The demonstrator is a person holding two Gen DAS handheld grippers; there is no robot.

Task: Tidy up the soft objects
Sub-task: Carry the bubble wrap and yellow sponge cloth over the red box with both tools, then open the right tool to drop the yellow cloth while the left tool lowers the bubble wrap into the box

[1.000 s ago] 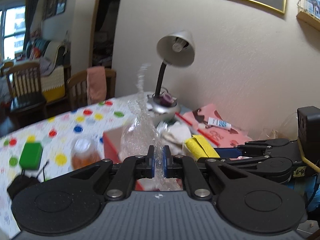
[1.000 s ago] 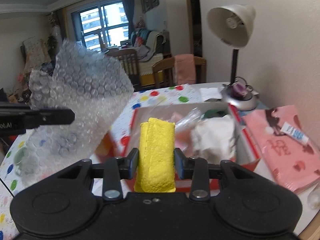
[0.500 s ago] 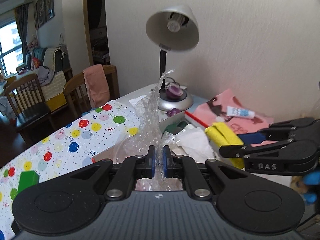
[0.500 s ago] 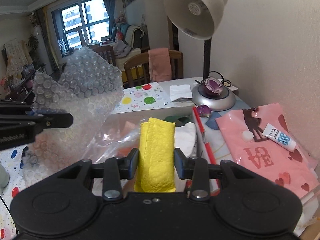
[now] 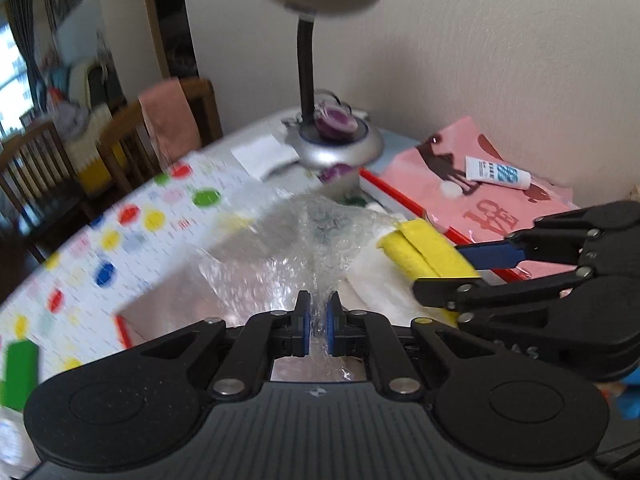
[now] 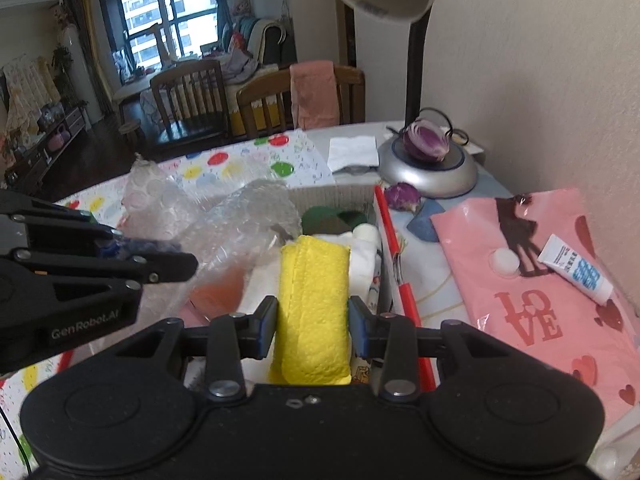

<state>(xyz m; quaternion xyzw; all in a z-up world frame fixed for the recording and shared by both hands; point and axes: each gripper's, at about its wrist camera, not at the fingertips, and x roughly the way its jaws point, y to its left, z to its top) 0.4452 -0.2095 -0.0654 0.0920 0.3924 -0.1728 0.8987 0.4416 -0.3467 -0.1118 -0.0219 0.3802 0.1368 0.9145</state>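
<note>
Bubble wrap point(image 5: 320, 248) fills the middle of my left wrist view, its bunched lower end caught between the blue pads of my left tool point(image 5: 317, 330), whose fingers are pressed together on it. From there the clear sheet billows up and away over the open box point(image 5: 404, 198) with the red rim. The frame is smeared on its left side, so I can make out only the dotted cloth on the bench point(image 5: 132, 240) and a green block point(image 5: 18, 372) at the lower left edge. At centre top stands the desk lamp point(image 5: 316, 136), its silver base just beyond the box. To the right of the wrap I see the yellow cloth point(image 5: 424, 250), folded, with my right tool point(image 5: 460, 268) coming in from the right edge and pinching it from both sides.

In the right wrist view my left tool point(image 6: 120, 256) enters from the left edge at mid height, the bubble wrap point(image 6: 240, 220) spilling from it toward the centre, over the box point(image 6: 386, 216). Dead centre, the yellow cloth point(image 6: 312, 312) sits upright between the fingers of my right tool point(image 6: 312, 334), both pads touching its sides, its far end above the white and green soft things in the box. Right of the box lie the lamp base point(image 6: 428, 164), then a pink bag point(image 6: 532, 280) with a small white tube point(image 6: 576, 270) on it, near the wall.
</note>
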